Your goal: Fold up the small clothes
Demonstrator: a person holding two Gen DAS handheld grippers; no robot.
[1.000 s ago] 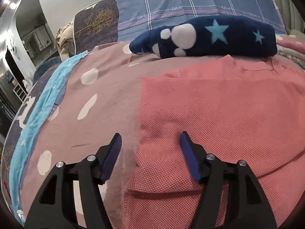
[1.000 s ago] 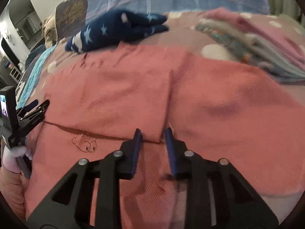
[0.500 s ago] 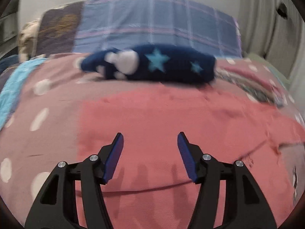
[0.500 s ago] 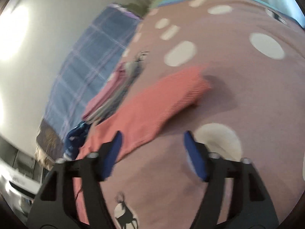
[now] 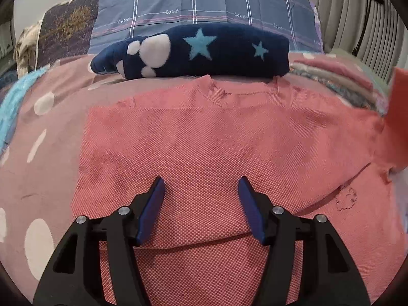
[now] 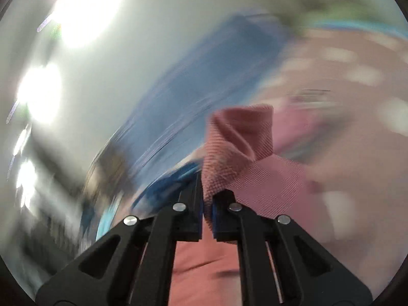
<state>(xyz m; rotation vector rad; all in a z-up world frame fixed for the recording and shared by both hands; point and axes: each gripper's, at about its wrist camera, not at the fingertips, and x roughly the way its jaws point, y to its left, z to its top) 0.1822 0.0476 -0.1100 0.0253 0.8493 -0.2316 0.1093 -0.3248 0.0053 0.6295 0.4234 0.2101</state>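
One soft, light knit garment, the pink shirt point(image 5: 216, 137), lies spread on the bed point(image 5: 46, 168) under and ahead of the left gripper point(image 5: 201, 191), whose jaws stand apart and empty. The right gripper point(image 6: 207, 199) has its jaws clamped on a limp sleeve point(image 6: 237, 140) that droops and creases, so hems and sleeve ends look like the best holds. Beyond the left jaws, the plaid pillow point(image 5: 204, 2) reads "love" repeatedly.

the right gripper point(image 6: 207, 204) had its jaws pinched tight on a fold of the pink knit garment point(image 6: 237, 137), which stood up above the fingertips. behind it, all motion-blurred, lay a dotted pink bedspread point(image 6: 357, 81), a blue pillow point(image 6: 229, 58) and bright lights point(image 6: 84, 17).
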